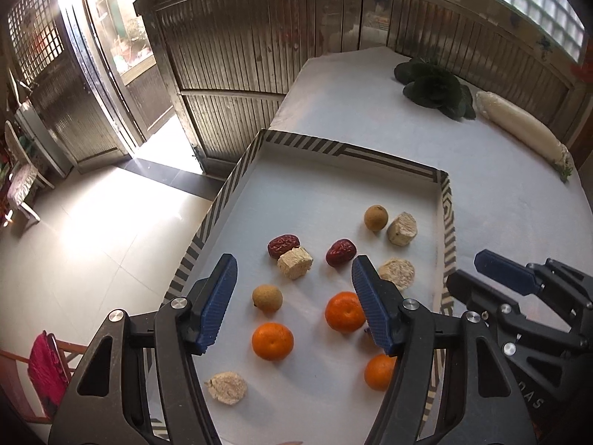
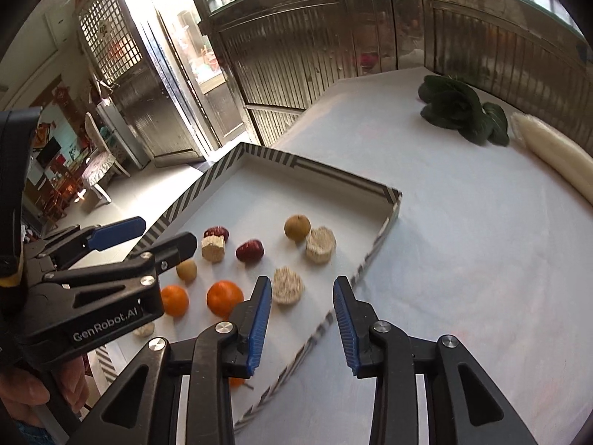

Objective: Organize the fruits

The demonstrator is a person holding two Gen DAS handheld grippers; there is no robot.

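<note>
Fruits lie in the striped shallow cardboard tray. Nothing is held between the left gripper fingers, which are spread apart above a round orange tangerine just below them. The right gripper, also parted and empty, is tilted down over the tray's right wall.

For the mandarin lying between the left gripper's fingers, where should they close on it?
Probably across the widest middle of the mandarin, coming from above. It is round, sits stem dimple up and stands apart from the longan, so both sides are free; the left gripper is open above it.
</note>
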